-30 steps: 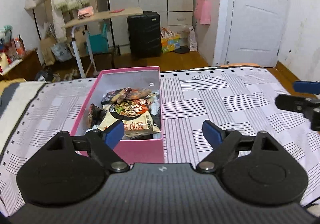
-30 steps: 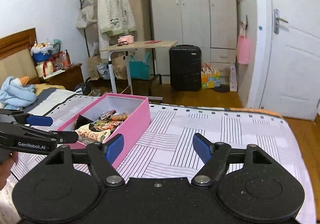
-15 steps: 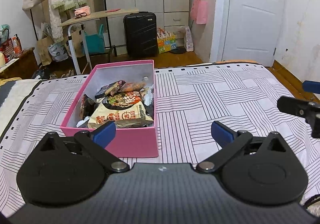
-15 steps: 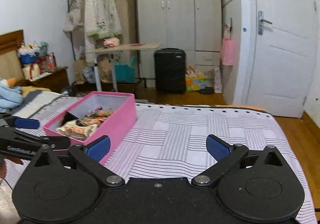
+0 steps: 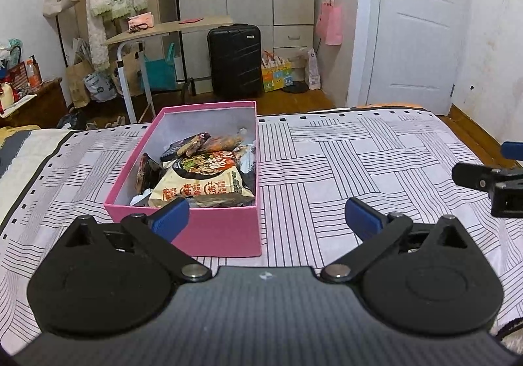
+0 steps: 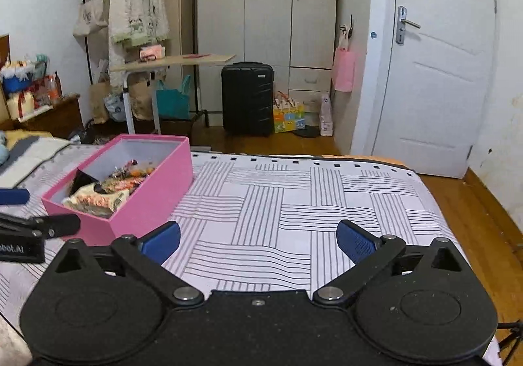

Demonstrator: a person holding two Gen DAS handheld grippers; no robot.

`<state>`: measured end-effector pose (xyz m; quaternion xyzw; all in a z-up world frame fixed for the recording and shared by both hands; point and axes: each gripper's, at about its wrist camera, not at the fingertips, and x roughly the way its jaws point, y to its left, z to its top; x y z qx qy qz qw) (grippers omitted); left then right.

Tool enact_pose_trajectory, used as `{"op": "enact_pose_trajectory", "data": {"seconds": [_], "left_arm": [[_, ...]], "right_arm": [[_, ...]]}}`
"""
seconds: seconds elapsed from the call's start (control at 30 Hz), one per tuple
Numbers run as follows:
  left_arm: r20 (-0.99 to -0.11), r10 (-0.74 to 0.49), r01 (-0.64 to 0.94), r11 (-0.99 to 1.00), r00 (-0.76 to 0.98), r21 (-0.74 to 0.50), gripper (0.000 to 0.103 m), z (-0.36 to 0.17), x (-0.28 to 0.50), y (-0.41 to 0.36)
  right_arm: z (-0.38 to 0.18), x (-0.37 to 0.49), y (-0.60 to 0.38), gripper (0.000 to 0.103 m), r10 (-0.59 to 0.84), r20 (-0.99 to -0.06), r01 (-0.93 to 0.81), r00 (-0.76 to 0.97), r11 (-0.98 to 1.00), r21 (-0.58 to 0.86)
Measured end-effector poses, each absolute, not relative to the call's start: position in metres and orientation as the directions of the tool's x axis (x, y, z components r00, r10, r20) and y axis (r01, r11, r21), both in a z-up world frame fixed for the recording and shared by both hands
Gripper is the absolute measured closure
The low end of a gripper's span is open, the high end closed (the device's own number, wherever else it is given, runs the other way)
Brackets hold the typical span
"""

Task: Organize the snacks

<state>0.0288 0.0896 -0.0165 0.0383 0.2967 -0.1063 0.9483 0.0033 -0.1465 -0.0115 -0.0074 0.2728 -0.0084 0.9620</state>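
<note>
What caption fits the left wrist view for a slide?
Open left tool facing a pink box filled with snack packets on a striped bedsheet.

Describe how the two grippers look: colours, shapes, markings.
Both are alike. The left gripper and right gripper each have a matte black body with two rounded lobes, black linkage arms on silver pivot bolts, and blue ribbed pads at the fingertips. The left gripper's side, in the right wrist view, carries white lettering ending "obot.AI". No cables or sleeves show.

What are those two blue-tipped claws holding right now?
Nothing. The left gripper and right gripper are both open with nothing between their fingers. The snacks all lie in the pink box.
</note>
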Motion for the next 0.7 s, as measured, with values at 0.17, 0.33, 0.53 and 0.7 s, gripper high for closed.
{"op": "enact_pose_trajectory", "data": {"seconds": [0.17,0.33,0.53,0.7], "left_arm": [[-0.576,-0.169,0.217,0.976,0.800,0.016,0.000,-0.0188,0.0287,0.0907],[-0.573,-0.166,0.217,0.976,0.802,0.020,0.000,-0.0207,0.0275,0.0914],[-0.560,-0.144,0.188,0.982,0.816,0.021,0.000,-0.0218,0.0268,0.0931],[-0.544,-0.126,0.178,0.983,0.830,0.045,0.000,-0.0217,0.0231,0.0922]], "right_arm": [[-0.0128,0.0027,-0.1461,0.000,-0.027,-0.535,0.016,0.845,1.000,-0.024],[-0.0102,0.0003,-0.1460,0.000,-0.039,-0.524,0.025,0.851,0.999,-0.033],[-0.0095,-0.0007,-0.1467,0.000,-0.039,-0.525,0.027,0.850,0.999,-0.031],[-0.0093,-0.0009,-0.1463,0.000,-0.042,-0.525,0.032,0.850,0.999,-0.028]]}}
